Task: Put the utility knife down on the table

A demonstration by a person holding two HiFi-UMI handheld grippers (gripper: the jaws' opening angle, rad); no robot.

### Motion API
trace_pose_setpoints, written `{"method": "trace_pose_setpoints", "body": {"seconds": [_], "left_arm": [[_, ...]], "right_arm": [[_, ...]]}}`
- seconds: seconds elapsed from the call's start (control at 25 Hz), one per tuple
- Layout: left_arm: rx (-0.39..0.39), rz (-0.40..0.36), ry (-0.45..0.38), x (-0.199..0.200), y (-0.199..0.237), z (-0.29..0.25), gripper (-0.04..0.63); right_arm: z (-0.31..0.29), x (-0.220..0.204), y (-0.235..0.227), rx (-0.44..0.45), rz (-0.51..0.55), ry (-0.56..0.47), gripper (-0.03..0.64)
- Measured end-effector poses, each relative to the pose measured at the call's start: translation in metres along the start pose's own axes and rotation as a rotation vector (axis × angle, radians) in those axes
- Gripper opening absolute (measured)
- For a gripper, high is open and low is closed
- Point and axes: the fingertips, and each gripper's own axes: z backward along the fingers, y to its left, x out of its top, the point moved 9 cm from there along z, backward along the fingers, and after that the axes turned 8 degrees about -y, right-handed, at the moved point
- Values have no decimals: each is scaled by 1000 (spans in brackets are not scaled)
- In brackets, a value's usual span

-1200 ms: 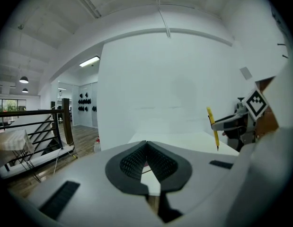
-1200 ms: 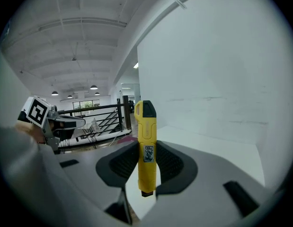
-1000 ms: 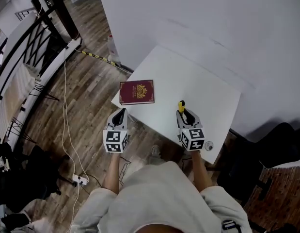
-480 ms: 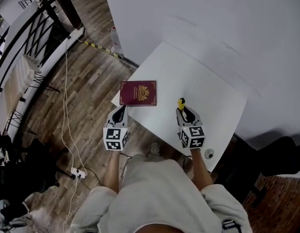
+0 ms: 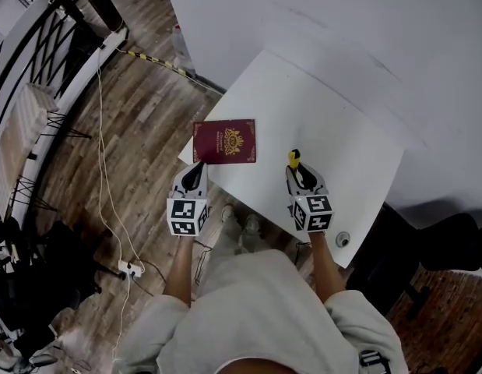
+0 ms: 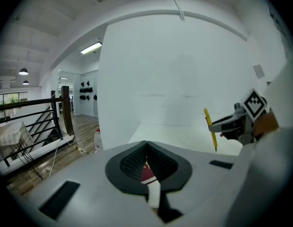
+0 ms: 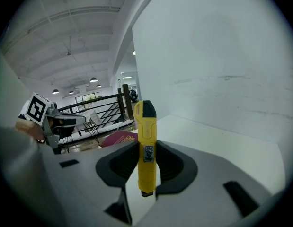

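The right gripper (image 5: 297,170) had its fingers clamped on the yellow utility knife (image 7: 146,145). The knife stood upright between them, with its black-capped end projecting beyond the fingertips. It was held over the near part of the white surface (image 5: 342,123) and appeared clear of it, though contact could not be ruled out. The left gripper (image 5: 195,171) had its fingers together and empty, at the near edge of the surface beside a maroon booklet (image 5: 224,141). Placement was not yet done: lowering, laying the knife down and releasing it remained.
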Motion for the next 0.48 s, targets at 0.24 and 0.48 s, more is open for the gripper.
{"method": "trace_pose_setpoints", "body": {"seconds": [0.24, 0.48], "left_arm": [[-44, 19, 33, -10, 14, -22, 6], [-64, 40, 67, -25, 25, -36, 6]], "right_arm": [[-18, -10, 2, -29, -10, 53, 110], [-34, -21, 0, -42, 1, 104, 109]]}}
